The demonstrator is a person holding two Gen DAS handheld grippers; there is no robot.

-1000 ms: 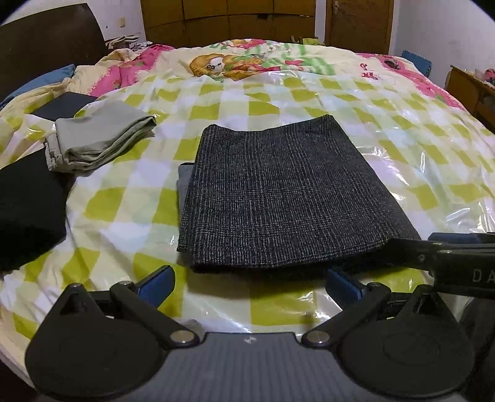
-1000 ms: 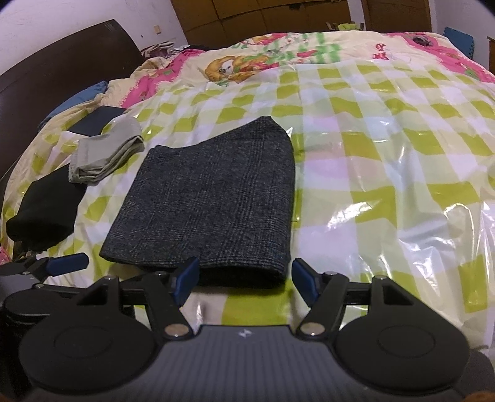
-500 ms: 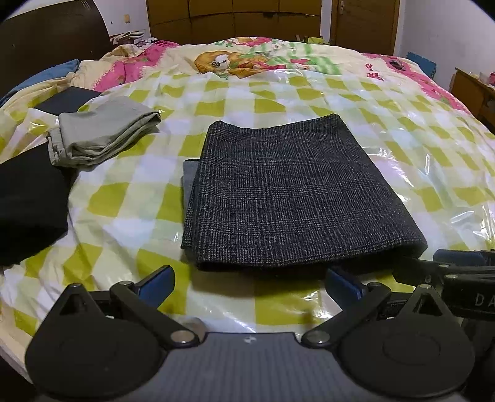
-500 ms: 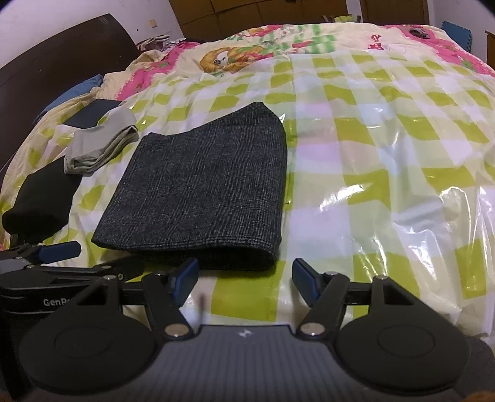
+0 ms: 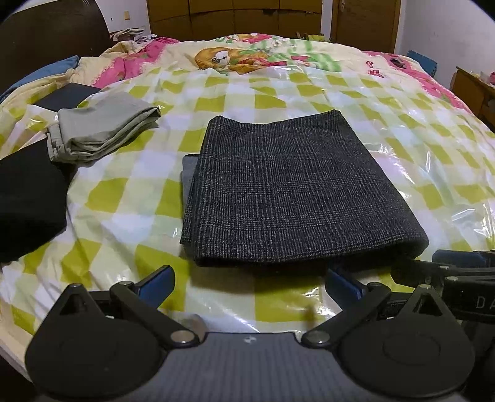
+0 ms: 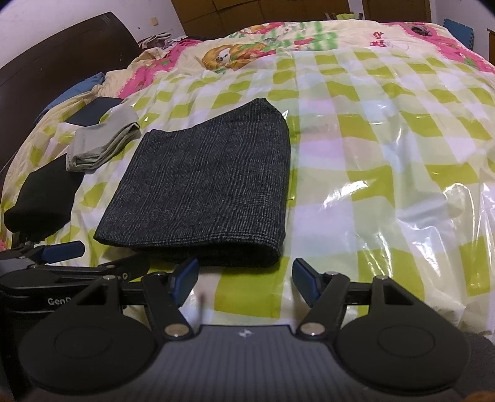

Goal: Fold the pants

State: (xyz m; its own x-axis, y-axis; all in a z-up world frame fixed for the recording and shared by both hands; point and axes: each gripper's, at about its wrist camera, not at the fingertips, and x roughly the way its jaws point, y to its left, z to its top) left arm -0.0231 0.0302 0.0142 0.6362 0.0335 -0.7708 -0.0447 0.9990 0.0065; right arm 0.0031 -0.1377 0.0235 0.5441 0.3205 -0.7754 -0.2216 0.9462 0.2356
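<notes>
Dark grey checked pants [image 5: 290, 191] lie folded into a flat rectangle on the bed; they also show in the right wrist view [image 6: 204, 188]. My left gripper [image 5: 249, 283] is open and empty, just short of their near folded edge. My right gripper [image 6: 243, 276] is open and empty, just short of the near right corner. The right gripper also shows at the right edge of the left wrist view [image 5: 448, 272]. The left gripper shows at the left edge of the right wrist view [image 6: 62, 252].
A clear plastic sheet over a yellow-green checked cover [image 5: 123, 201] spans the bed. Folded light grey pants [image 5: 99, 130] and a black garment [image 5: 27, 198] lie to the left. A dark headboard [image 6: 55, 83] stands at far left, a wooden wardrobe [image 5: 241, 15] behind.
Both grippers have drawn back a little from the pants' near edge and risen slightly. The folded pants lie unmoved.
</notes>
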